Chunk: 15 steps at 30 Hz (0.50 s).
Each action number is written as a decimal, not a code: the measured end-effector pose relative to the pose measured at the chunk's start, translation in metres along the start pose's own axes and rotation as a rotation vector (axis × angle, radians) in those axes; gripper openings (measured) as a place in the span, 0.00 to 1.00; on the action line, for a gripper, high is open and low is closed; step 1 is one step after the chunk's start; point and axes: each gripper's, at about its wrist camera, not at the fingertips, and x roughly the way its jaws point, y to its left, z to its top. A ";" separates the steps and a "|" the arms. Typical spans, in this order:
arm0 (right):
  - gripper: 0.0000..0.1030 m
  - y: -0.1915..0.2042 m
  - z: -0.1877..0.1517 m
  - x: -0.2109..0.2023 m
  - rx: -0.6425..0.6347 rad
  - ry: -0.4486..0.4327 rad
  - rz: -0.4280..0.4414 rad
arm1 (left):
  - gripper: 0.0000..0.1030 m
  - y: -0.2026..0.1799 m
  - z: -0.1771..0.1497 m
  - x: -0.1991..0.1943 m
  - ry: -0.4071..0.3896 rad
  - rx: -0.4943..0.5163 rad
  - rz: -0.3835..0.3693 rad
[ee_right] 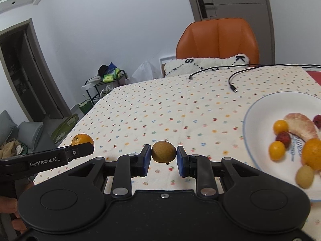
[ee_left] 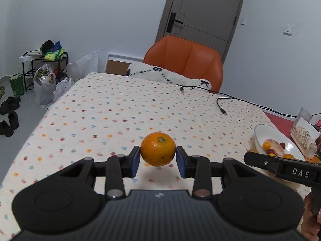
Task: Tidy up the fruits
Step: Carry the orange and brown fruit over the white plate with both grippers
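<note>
Pale walls and a grey door are filling the top of both frames, with an orange padded chair (ee_left: 183, 60) sitting at the far edge of the table (ee_left: 112, 108). Soft cloth dotted with small fruit prints is covering the table, and a fluffy white cushion (ee_left: 170, 76) with black letters is lying across the chair seat. Two thin black cables (ee_right: 232, 80) are trailing over the cloth in the upper right of the right wrist view.

Low in the centre of the left wrist view, the left gripper (ee_left: 158, 158) is clamping its blue pads on an orange (ee_left: 158, 149), round and pebbled, with a green stem scar facing up. It is hanging clear of the cloth, casting a shadow beneath.

Low in the centre of the right wrist view, the right gripper (ee_right: 163, 157) is squeezing a small brownish fruit (ee_right: 163, 151), matte and rough-skinned, also off the cloth.

At the right edge of that view a white glossy plate (ee_right: 258, 108) with a blue rim is lying on the cloth. It is holding a pink peeled citrus segment (ee_right: 301, 126), two yellow cherry tomatoes (ee_right: 280, 126), dark red berries (ee_right: 283, 138), another orange (ee_right: 312, 154) and a pale yellowish fruit (ee_right: 305, 176), somewhat blurred. At the right edge of the left wrist view, a clear bag of nougat-like blocks (ee_left: 303, 138) is standing just beyond the plate.
</note>
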 end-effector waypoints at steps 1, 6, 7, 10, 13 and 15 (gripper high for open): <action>0.25 -0.002 -0.001 -0.002 0.002 -0.003 -0.003 | 0.36 -0.002 0.000 0.000 0.000 0.002 -0.005; 0.25 -0.013 -0.004 -0.015 0.017 -0.020 -0.025 | 0.36 -0.015 -0.003 -0.001 0.000 0.019 -0.027; 0.25 -0.015 -0.004 -0.018 0.020 -0.024 -0.030 | 0.36 -0.018 -0.003 -0.001 -0.001 0.022 -0.032; 0.25 -0.022 -0.006 -0.026 0.030 -0.034 -0.044 | 0.36 -0.026 -0.004 -0.001 -0.003 0.030 -0.047; 0.25 -0.030 -0.007 -0.032 0.040 -0.042 -0.058 | 0.36 -0.032 -0.005 -0.001 -0.002 0.036 -0.058; 0.25 -0.034 -0.008 -0.036 0.047 -0.046 -0.069 | 0.36 -0.037 -0.005 0.000 -0.002 0.042 -0.065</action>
